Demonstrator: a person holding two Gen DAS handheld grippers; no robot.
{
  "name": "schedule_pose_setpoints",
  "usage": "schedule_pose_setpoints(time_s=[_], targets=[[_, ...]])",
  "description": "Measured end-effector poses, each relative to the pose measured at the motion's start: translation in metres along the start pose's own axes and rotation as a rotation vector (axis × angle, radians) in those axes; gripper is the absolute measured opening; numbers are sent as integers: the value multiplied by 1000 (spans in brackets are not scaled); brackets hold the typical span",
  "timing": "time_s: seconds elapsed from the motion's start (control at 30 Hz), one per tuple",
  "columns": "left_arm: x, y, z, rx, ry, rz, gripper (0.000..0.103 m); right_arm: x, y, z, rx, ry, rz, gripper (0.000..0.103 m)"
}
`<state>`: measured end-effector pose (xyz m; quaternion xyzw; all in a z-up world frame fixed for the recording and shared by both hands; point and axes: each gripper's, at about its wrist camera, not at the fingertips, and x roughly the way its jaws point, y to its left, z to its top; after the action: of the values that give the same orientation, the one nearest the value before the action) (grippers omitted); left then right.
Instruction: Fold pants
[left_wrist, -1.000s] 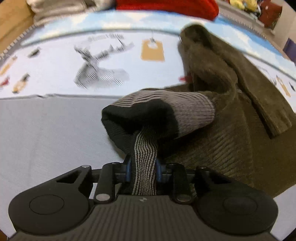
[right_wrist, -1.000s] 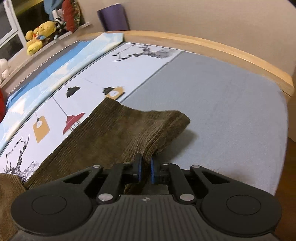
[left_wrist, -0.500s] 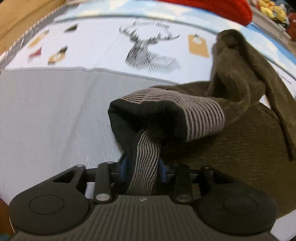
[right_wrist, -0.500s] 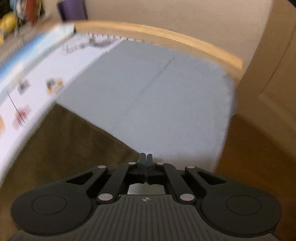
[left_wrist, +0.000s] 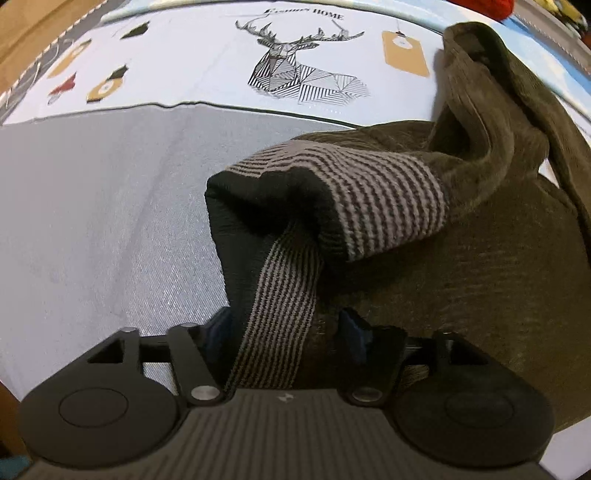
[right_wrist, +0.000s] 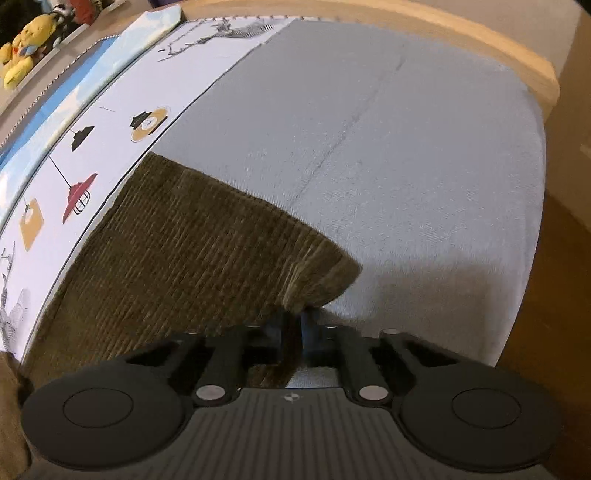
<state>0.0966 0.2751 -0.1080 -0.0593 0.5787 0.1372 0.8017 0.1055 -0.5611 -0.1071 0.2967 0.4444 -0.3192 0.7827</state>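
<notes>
Olive-brown corduroy pants (left_wrist: 461, 277) lie on the bed, one leg bunched up at the far right. Their grey-and-black striped waistband (left_wrist: 376, 192) is folded over, and a strip of it runs down between the fingers of my left gripper (left_wrist: 284, 325). Its jaws are opening and the right pad stands clear of the cloth. In the right wrist view the pants leg (right_wrist: 192, 240) lies flat. My right gripper (right_wrist: 293, 328) pinches the hem corner (right_wrist: 321, 277), its jaws just starting to open with cloth still pressed between the pads.
A grey sheet (right_wrist: 406, 147) covers the near part of the bed, and a printed cover (left_wrist: 184, 66) with a deer lies beyond. The wooden bed frame (right_wrist: 480, 33) curves round the far edge. Plush toys (right_wrist: 18, 55) sit on a ledge, and a red garment (left_wrist: 498, 5) lies behind.
The left jaws have spread apart from the waistband strip they were clamping. Both grippers have come down towards the bed, and the pants leg now lies flatter on the sheet.
</notes>
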Motion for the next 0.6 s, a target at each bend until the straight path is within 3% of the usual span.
schedule_pose_setpoints(time_s=[0.03, 0.13, 0.23, 0.37, 0.57, 0.6], targets=[[0, 0, 0, 13, -9, 10, 46, -5, -2, 2, 15, -31, 4, 6], [-8, 6, 1, -6, -47, -35, 31, -34, -1, 8, 24, -157, 18, 5], [-21, 8, -3, 16, -98, -70, 28, -53, 0, 5, 19, -214, -59, 5], [-35, 11, -10, 37, -125, -87, 27, -55, -9, -2, 63, -159, -185, 5], [-25, 26, -20, 20, 13, -38, 28, -34, -17, -8, 56, -3, -262, 6], [-25, 26, -20, 24, 19, -33, 33, -30, -15, -8, 35, 19, -264, 6]])
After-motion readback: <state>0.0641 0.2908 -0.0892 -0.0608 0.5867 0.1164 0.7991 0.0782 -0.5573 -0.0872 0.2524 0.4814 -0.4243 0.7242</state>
